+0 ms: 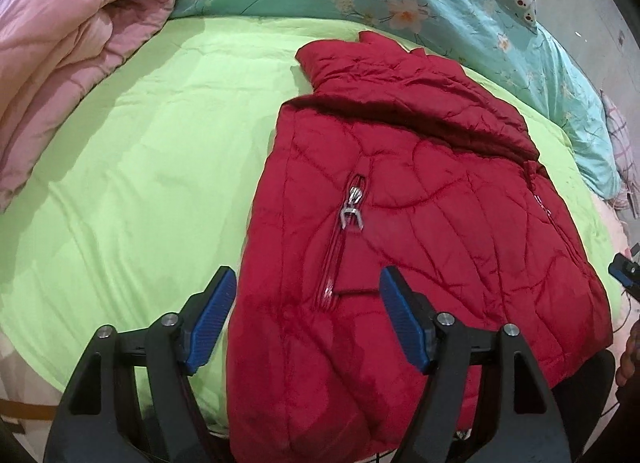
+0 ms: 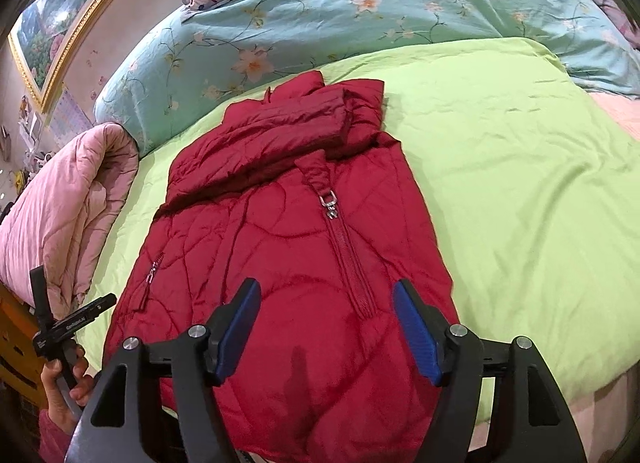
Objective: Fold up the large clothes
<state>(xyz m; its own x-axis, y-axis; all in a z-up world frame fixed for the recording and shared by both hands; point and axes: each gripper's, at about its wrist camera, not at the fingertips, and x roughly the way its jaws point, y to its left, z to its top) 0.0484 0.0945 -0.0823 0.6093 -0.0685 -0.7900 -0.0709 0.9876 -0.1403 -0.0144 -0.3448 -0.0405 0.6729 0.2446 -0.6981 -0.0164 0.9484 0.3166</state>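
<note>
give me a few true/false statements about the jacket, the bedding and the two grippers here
1. The red jacket lies on a lime green cover. True.
2. The right gripper is clamped on the jacket's hem. False: its jaws stand open over the jacket, with no fabric pinched between the pads.
3. A rolled pink quilt sits beside the green cover. True.
4. The jacket is spread fully flat with both sleeves stretched out to the sides. False: its upper part is folded over across the body.
5. The left gripper is shut. False: its jaws are open over the jacket's near edge.
6. A floral teal duvet lies beyond the jacket. True.
</note>
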